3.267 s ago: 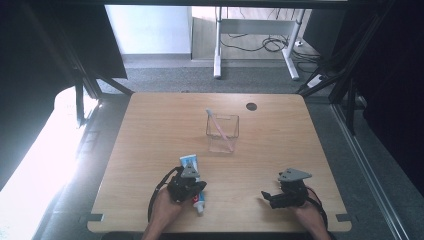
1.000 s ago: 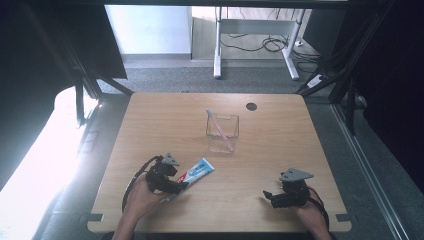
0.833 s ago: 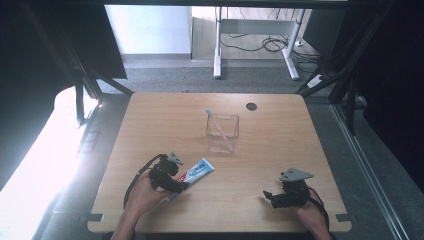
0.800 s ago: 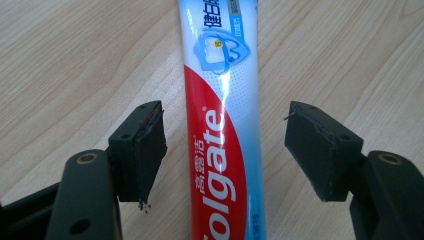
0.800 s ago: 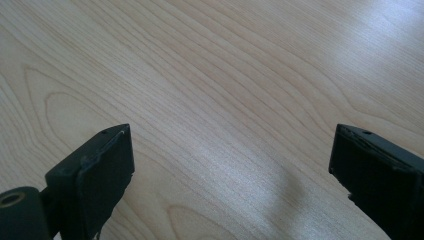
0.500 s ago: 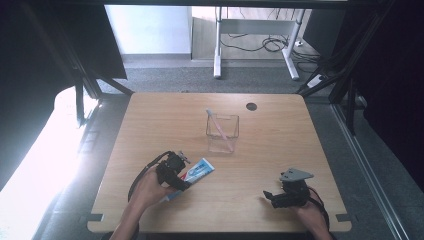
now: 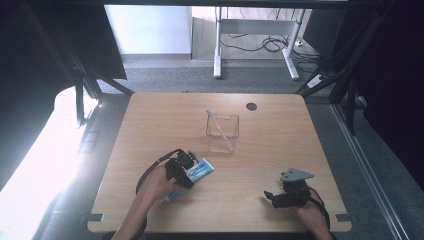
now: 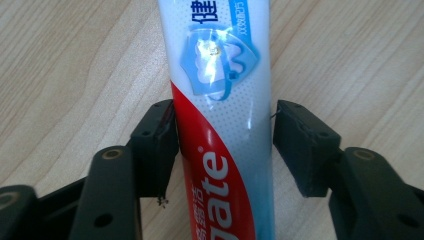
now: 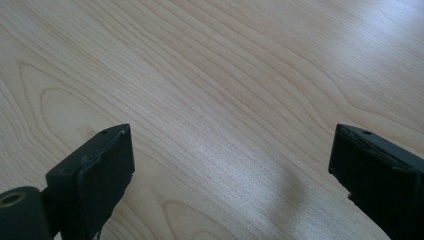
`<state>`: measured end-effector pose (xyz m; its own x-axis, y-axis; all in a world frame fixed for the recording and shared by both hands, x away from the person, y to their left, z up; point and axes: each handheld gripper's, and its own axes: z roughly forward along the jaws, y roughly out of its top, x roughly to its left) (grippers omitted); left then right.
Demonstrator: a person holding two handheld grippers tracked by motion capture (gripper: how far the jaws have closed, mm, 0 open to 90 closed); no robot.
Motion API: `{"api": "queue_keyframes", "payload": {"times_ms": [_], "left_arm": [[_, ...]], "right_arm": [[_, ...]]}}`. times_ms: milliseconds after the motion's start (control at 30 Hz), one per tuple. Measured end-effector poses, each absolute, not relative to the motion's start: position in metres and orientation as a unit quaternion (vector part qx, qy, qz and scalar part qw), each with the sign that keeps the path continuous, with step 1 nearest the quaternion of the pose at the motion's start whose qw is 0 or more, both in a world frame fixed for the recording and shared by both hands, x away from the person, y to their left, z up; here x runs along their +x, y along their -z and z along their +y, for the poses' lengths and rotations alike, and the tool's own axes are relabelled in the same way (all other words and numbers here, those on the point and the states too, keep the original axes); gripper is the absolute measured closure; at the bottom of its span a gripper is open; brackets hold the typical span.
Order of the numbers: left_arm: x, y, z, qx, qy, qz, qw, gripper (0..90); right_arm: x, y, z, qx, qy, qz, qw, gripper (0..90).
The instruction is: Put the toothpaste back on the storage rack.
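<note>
- Your left tongs (image 8: 225, 145) straddle the toothpaste tube (image 8: 220, 125), which lies flat on the table (image 7: 280, 150) near its front-left part, its flat crimped end pointing toward the clear box (image 7: 222, 133).
- In the left gripper view the jaws have just been closing with the tube between them: one pad seems to touch the tube's red side, while a thin gap shows at the other. I judge the grip not yet made, so the tongs count as apart around the tube, not clamped.
- You have taken the tube across its middle, where it is fullest, most likely so the pads get a firm bite and the tube does not tip once lifted.
- Your right tongs (image 9: 230, 170) stand wide apart over bare wood near the front-right edge of the table, well away from the tube; they look parked so as to leave the left hand room.
- The clear box stands toward the middle of the table, open at the top, with a pink toothbrush (image 7: 219, 127) leaning inside. It is the likely place for the tube, so you will want to finish the squeeze before raising it.
</note>
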<state>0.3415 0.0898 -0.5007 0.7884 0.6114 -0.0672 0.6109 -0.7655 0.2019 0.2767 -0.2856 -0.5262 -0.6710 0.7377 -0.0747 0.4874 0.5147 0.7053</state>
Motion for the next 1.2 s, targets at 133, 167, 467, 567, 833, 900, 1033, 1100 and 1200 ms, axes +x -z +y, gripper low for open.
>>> {"api": "queue_keyframes", "payload": {"times_ms": [133, 167, 467, 567, 833, 900, 1033, 1100, 1200], "left_arm": [[0.341, 0.502, 0.090, 0.937, 0.001, 0.332, 0.108, 47.2], [0.342, 0.502, 0.090, 0.937, 0.002, 0.332, 0.107, 47.7], [0.340, 0.499, 0.092, 0.936, 0.005, 0.332, 0.115, 60.7], [0.338, 0.498, 0.097, 0.936, 0.003, 0.327, 0.133, 67.1], [0.333, 0.498, 0.105, 0.929, 0.004, 0.327, 0.174, 72.2], [0.332, 0.498, 0.107, 0.928, 0.004, 0.325, 0.184, 72.9], [0.329, 0.495, 0.110, 0.923, 0.005, 0.321, 0.213, 73.3], [0.329, 0.494, 0.110, 0.921, 0.007, 0.321, 0.220, 73.4], [0.328, 0.491, 0.112, 0.917, 0.005, 0.321, 0.238, 73.4]], "right_arm": [[0.277, 0.526, -0.286, 0.360, -0.336, 0.850, 0.186, 4.3], [0.277, 0.526, -0.286, 0.360, -0.336, 0.850, 0.186, 4.3], [0.276, 0.526, -0.286, 0.360, -0.335, 0.851, 0.187, 4.4], [0.277, 0.526, -0.286, 0.360, -0.334, 0.851, 0.187, 4.5], [0.277, 0.526, -0.286, 0.361, -0.334, 0.850, 0.188, 4.5], [0.277, 0.526, -0.286, 0.361, -0.335, 0.850, 0.188, 4.5], [0.277, 0.526, -0.287, 0.362, -0.335, 0.849, 0.188, 4.5], [0.277, 0.526, -0.287, 0.363, -0.335, 0.849, 0.188, 4.5], [0.277, 0.527, -0.287, 0.362, -0.334, 0.850, 0.187, 4.5]]}}
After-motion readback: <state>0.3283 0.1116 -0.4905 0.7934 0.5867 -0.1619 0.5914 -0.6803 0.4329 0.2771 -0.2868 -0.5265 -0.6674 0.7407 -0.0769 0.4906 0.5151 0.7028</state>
